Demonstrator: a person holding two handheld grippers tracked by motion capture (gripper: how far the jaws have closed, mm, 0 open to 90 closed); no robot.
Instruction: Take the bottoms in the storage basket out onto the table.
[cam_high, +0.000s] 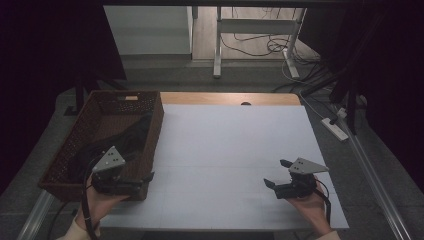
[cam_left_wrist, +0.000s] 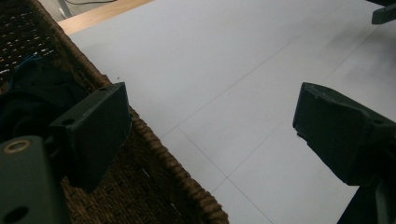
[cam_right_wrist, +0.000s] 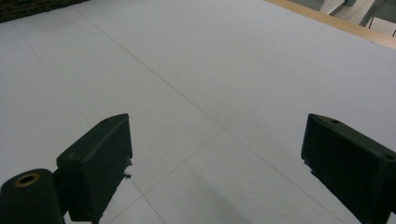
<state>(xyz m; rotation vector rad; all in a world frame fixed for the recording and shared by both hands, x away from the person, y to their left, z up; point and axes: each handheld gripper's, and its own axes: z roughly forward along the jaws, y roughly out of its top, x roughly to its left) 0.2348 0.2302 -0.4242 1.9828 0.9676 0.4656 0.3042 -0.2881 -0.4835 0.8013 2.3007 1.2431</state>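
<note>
Two grippers sit low over the table (cam_high: 235, 150), one at each near corner of its white sheet. The left gripper (cam_high: 145, 181) is held by the left hand (cam_high: 97, 202) right at the basket (cam_high: 152, 135), against its near right corner. In the left gripper view its jaws stand wide apart with nothing between them: one jaw is over the basket's woven rim (cam_left_wrist: 187, 186), the other out over the white sheet. Whether a jaw touches the wicker cannot be told.

The basket is a brown wicker box on the left edge of the table, its long side running away from the person. Inside it lies a dark cloth (cam_high: 117, 142), bunched along the floor of the basket and up toward its right wall. In the left gripper view the cloth (cam_left_wrist: 42, 88) shows just behind the near jaw, inside the rim, with a thin blue thread on it.

The right gripper (cam_high: 277, 175), in the right hand (cam_high: 312, 207), is well apart from the basket, near the opposite, right edge of the table. Its jaws are also spread wide and empty, pointing left across the sheet toward the basket, with bare white sheet beneath them.
</note>
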